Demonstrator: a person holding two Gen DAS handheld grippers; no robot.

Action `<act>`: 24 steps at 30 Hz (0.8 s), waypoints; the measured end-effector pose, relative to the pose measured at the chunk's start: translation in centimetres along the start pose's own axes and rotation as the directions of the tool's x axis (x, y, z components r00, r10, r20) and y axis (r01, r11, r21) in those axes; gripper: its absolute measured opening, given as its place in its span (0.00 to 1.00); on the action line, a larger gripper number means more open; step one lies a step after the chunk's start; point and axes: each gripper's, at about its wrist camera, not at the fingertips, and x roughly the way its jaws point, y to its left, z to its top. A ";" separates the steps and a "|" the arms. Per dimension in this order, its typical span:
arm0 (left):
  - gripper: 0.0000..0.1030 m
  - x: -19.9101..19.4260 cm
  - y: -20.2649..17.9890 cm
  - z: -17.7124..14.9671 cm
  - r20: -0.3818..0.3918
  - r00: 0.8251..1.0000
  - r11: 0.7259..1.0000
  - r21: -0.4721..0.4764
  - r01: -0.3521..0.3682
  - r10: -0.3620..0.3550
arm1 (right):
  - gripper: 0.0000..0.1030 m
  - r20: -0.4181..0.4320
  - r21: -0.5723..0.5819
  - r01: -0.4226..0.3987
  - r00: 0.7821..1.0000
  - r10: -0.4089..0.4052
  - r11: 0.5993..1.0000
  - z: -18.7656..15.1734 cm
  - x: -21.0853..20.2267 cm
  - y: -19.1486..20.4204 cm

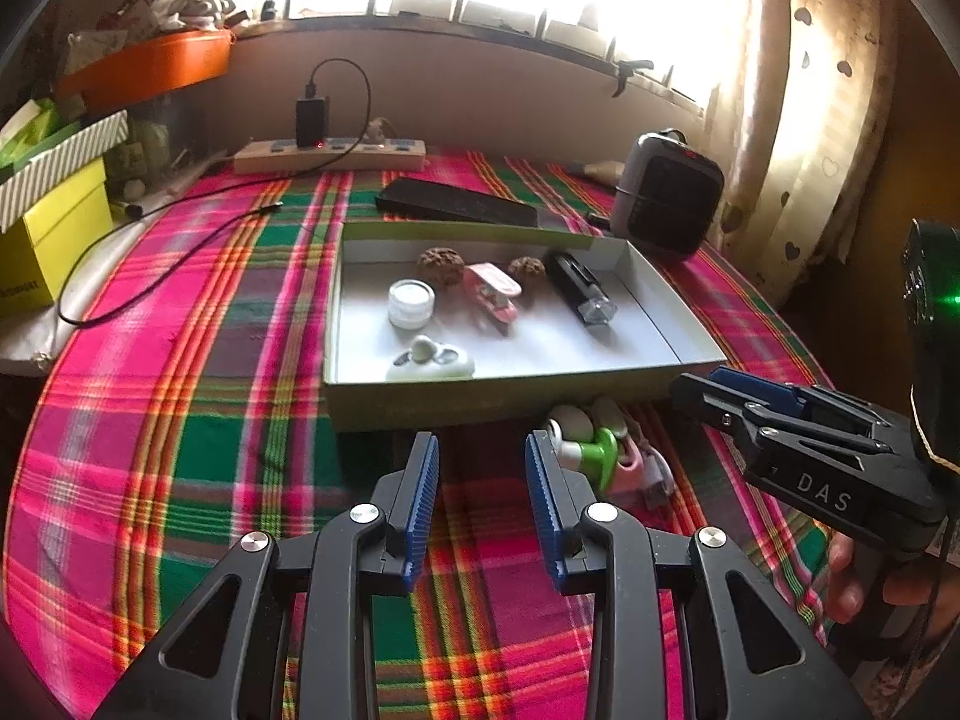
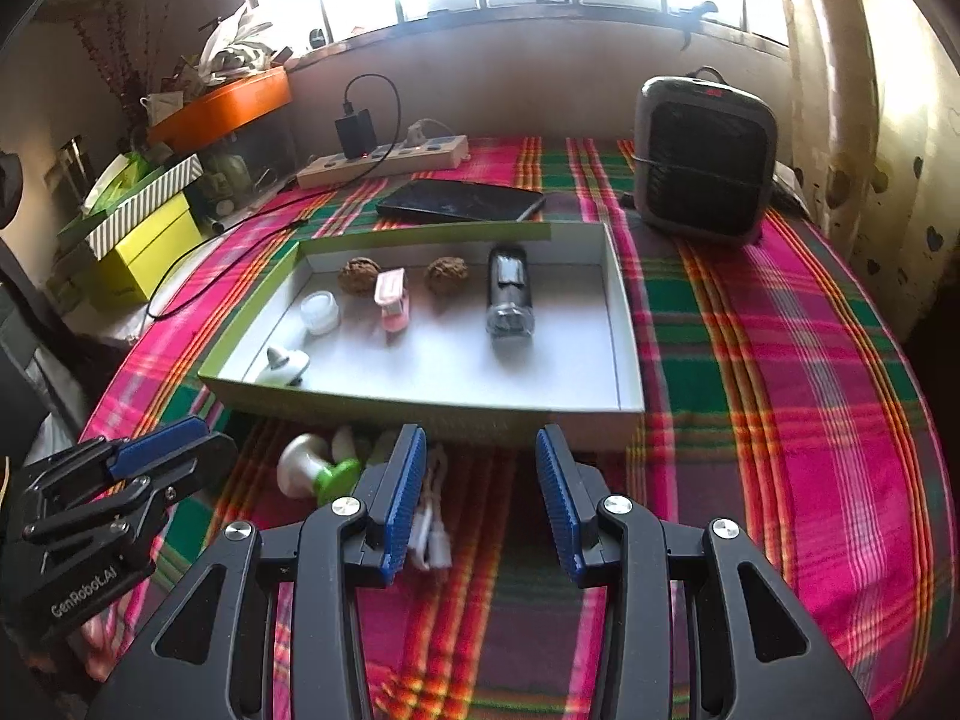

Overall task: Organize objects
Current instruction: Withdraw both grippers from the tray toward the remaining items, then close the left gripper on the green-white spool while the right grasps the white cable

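Hovering over the plaid cloth just short of the shallow box, the right gripper has its jaws parted around nothing, while the left gripper, jaws narrowly apart in its own view, is likewise empty. Judging by this, a pickup is about to start: the white and green piece and the white cable lie outside against the box's near wall, needing a grasp and a lift over it. Inside rest two walnuts, a small jar, a pink item, a dark cylinder and a white trinket
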 end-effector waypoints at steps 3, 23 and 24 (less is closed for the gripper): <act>0.28 0.1 -0.2 -0.3 -0.007 1.000 1.000 -0.002 0.014 -0.015 | 0.39 -0.003 0.009 0.003 1.000 -0.003 1.000 -0.5 -0.2 -0.4; 0.38 0.5 -1.7 -0.4 -0.029 0.998 0.998 0.005 0.062 -0.062 | 0.45 -0.052 -0.026 -0.066 0.997 0.064 0.997 -2.7 0.6 0.1; 0.38 0.5 -1.7 -0.4 -0.030 0.998 0.998 0.005 0.064 -0.064 | 0.45 -0.055 -0.027 -0.066 0.996 0.064 0.997 -2.7 0.8 0.1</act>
